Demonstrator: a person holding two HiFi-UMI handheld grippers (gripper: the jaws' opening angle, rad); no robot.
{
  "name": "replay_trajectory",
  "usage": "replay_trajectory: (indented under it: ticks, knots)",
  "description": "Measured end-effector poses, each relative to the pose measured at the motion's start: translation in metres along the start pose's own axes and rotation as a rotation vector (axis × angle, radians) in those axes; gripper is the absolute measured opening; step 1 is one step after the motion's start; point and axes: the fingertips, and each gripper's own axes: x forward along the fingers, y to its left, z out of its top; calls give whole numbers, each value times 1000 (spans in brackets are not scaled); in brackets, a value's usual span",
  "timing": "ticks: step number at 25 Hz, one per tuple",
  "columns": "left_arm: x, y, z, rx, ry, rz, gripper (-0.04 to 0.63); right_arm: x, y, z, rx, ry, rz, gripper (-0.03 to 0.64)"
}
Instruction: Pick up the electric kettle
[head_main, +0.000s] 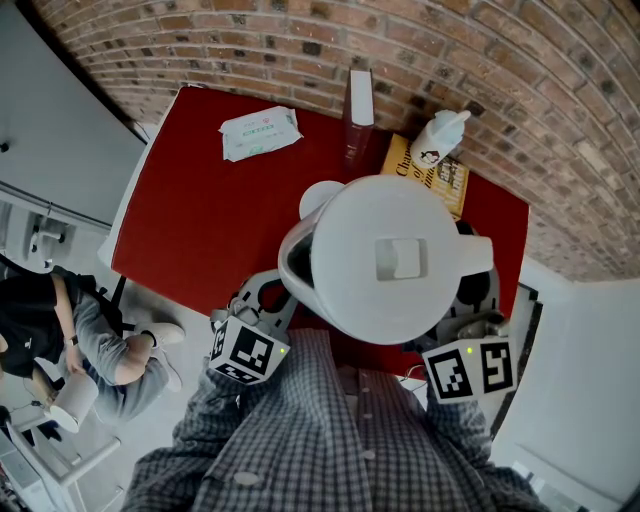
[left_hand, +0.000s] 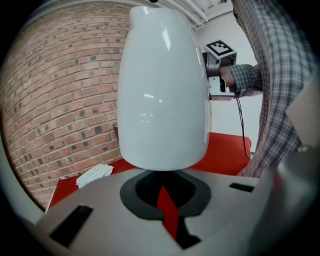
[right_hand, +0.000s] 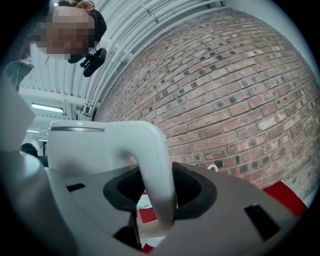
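Observation:
A white electric kettle (head_main: 385, 260) hangs in the air above the red table (head_main: 200, 220), close under the head camera. My right gripper (head_main: 478, 300) is shut on its curved handle (right_hand: 155, 170), which runs down between the jaws. My left gripper (head_main: 262, 300) sits at the kettle's spout side. In the left gripper view the kettle's rounded body (left_hand: 162, 90) stands just beyond and above the left gripper (left_hand: 167, 192), whose jaws are nearly together with only a sliver of red table showing between them. Nothing is held in them.
On the table lie a tissue pack (head_main: 260, 132), an upright dark red book (head_main: 358, 115), a yellow book (head_main: 430, 170), a white bottle (head_main: 438, 138) and a white round object (head_main: 320, 198). A brick wall (head_main: 500, 60) backs the table. A person (head_main: 60, 340) sits on the floor at the left.

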Motion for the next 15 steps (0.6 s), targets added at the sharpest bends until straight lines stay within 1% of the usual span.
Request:
replay_trajectory:
  ticks: [15]
  knots:
    - [-1,-2,-1,0,4,-7,0,-3,1,0,-1,-7,-10,153]
